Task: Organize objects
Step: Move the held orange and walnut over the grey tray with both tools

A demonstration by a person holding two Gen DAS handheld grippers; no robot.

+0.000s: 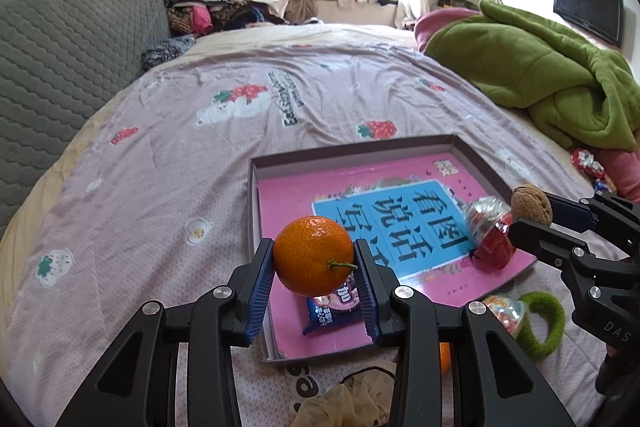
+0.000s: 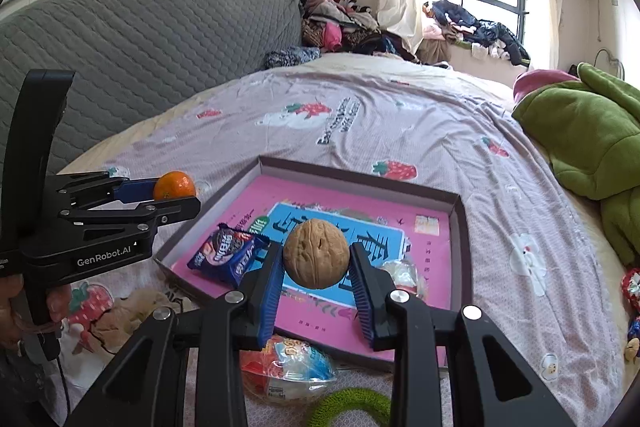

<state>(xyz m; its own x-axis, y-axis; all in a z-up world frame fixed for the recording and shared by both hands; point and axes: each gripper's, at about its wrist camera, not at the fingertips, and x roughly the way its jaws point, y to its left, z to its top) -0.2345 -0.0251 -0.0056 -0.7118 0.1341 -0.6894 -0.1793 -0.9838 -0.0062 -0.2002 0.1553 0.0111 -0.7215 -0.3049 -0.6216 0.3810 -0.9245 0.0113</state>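
orange (image 1: pixel 313 261): bright orange, green stem | walnut (image 2: pixel 316 253): tan, wrinkled | book (image 1: pixel 416 223): pink, blue panel, black characters | sheet (image 1: pixel 168 155): mauve, strawberry print | blanket (image 1: pixel 540 75): green | headboard (image 2: pixel 140 39): grey quilted | ring (image 1: pixel 546 323): green | left claw (image 1: pixel 314 279) pads: blue

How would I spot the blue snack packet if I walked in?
Find the shallow box on the bed's strawberry-print sheet; a pink book lies inside. The blue snack packet rests on the book's near corner, the only dark blue crinkly wrapper there, unlike the red-and-silver sweet across the book.
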